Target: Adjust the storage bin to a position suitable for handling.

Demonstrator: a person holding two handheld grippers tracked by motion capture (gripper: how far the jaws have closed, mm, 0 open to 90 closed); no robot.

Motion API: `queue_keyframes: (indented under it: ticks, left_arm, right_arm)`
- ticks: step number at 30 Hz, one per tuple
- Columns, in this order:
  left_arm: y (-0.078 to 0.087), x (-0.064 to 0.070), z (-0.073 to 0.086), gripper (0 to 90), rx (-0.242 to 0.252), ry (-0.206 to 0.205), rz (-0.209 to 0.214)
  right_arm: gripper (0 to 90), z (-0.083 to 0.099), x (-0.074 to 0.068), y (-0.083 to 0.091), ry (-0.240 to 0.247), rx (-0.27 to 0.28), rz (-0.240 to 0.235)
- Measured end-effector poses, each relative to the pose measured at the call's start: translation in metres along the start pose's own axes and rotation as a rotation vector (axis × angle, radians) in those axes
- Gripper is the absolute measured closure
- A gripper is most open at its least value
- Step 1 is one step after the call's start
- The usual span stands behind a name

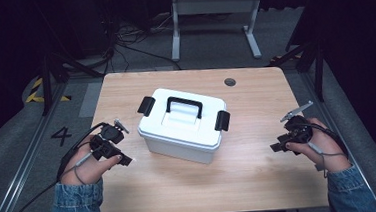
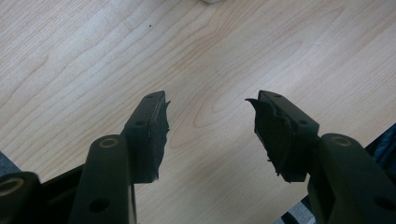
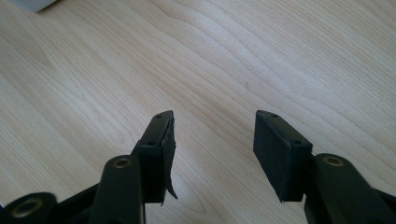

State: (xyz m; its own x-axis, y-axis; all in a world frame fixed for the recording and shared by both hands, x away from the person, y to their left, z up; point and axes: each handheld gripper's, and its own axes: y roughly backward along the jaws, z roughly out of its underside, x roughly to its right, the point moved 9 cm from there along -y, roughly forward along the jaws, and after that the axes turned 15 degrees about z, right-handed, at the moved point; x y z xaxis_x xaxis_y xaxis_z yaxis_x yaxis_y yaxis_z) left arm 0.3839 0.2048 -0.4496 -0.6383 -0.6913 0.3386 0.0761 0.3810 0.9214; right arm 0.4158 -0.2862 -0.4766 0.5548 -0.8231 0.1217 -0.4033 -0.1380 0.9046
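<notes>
1. From the high view I see a white plastic storage box sitting near the middle of the wooden table, turned at a slight angle to the table's edges.
2. The box's lid is on. A black carry handle lies across the top, and a black latch sits at the left end with another black latch at the right end.
3. My left gripper rests low over the table just beside the box's left end, apart from it, held in the person's left hand.
4. In the left gripper view, that left gripper has its jaws spread wide with nothing between them, only bare wood grain below. A sliver of the white box shows at the top edge.
5. My right gripper is well apart from the box, near the table's right edge, held in the right hand.
6. In the right gripper view, the right gripper is likewise released, jaws parted over bare wood, with a corner of the box at the upper left.
7. A small dark round hole sits in the tabletop beyond the box.
</notes>
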Motion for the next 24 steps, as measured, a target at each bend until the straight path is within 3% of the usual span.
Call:
queue_keyframes:
  ticks: [5,24]
  left_arm:
    - [-0.001,0.0,-0.004,44.5,-0.005,-0.019,-0.01]
    - [0.001,0.0,-0.005,43.7,0.012,-0.018,-0.006]
  right_arm:
    - [48.9,0.002,0.0,-0.001,0.008,0.003,0.0]
    - [49.0,-0.011,-0.01,0.003,0.037,0.059,-0.035]
